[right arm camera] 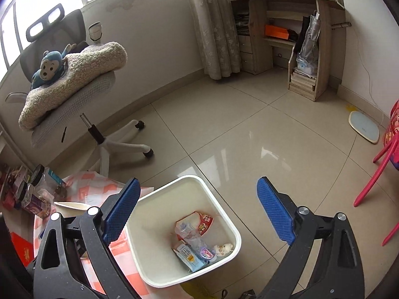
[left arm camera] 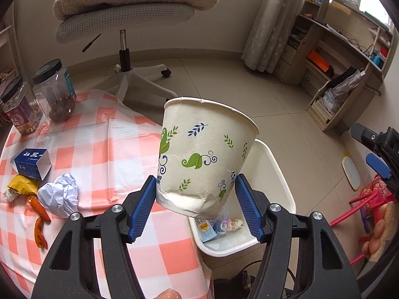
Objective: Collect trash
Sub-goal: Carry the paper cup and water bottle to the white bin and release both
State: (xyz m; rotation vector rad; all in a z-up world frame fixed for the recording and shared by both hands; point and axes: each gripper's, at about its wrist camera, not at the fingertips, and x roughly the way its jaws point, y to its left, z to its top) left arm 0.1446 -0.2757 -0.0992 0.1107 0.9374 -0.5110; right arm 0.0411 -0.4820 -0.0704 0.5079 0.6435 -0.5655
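My left gripper (left arm camera: 194, 199) is shut on a dented white paper cup (left arm camera: 202, 157) with green leaf prints, held upright at the table's right edge, partly over the white trash bin (left arm camera: 279, 177). The bin stands on the floor beside the table and holds several wrappers (right arm camera: 197, 239). My right gripper (right arm camera: 197, 214) is open and empty above the bin (right arm camera: 149, 246). On the checked tablecloth (left arm camera: 99, 149) lie a crumpled white paper (left arm camera: 61, 195), a blue box (left arm camera: 32, 164), a yellow wrapper (left arm camera: 21, 185) and orange peel scraps (left arm camera: 40, 221). The cup's rim (right arm camera: 72, 205) shows at the left in the right wrist view.
Two black-lidded jars (left arm camera: 53, 89) stand at the table's far left. An office chair (left arm camera: 124, 25) with a blanket is beyond the table. A wooden desk shelf (left arm camera: 336, 74) is at the right wall, a pink chair (right arm camera: 381, 159) at the right, a scale (right arm camera: 364, 127) on the floor.
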